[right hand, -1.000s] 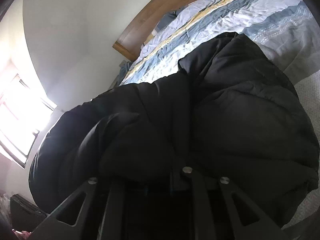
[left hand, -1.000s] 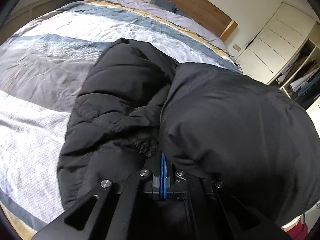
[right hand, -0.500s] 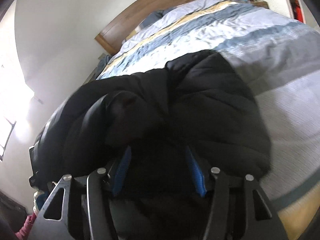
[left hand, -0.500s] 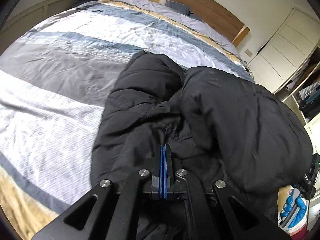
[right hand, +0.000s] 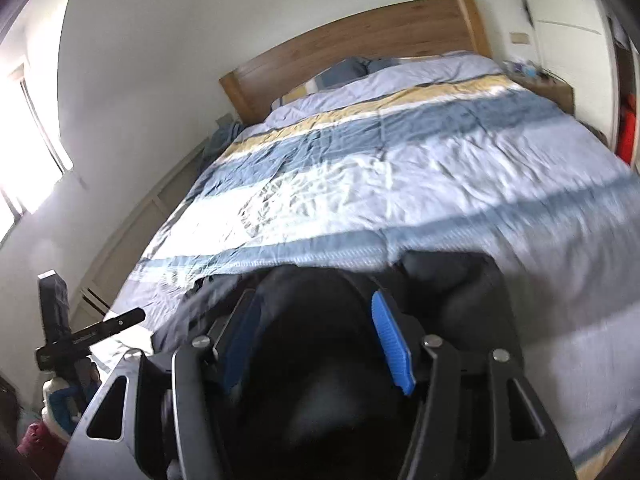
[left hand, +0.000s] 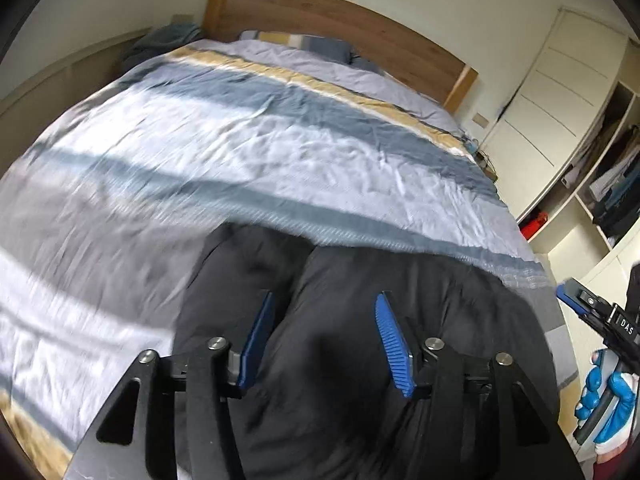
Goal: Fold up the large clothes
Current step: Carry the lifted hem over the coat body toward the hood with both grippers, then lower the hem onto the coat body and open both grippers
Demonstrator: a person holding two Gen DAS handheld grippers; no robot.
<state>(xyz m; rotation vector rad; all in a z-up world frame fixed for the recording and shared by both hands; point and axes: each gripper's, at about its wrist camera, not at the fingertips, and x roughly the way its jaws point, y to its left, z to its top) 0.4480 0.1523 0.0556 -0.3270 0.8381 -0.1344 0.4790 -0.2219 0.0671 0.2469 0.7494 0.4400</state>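
Observation:
A black puffy jacket [left hand: 360, 312] lies bunched at the near end of the bed; it also shows in the right wrist view [right hand: 328, 320]. My left gripper [left hand: 326, 334] is open, its blue-padded fingers [left hand: 390, 340] spread just above the jacket and holding nothing. My right gripper [right hand: 316, 340] is open too, its blue pads [right hand: 390, 344] spread over a dark bulge of the jacket. The right gripper also appears at the right edge of the left wrist view [left hand: 596, 316], held by a blue-gloved hand [left hand: 608, 400].
The bed has a striped blue, white and yellow duvet [left hand: 280, 136] and a wooden headboard [left hand: 340, 32]. White wardrobe doors [left hand: 560, 100] and open shelves [left hand: 612, 184] stand to the right. A window [right hand: 24, 140] is on the left wall.
Both grippers let go of the jacket and opened. The jacket dropped onto the bed and both grippers pulled back, showing more of the duvet.

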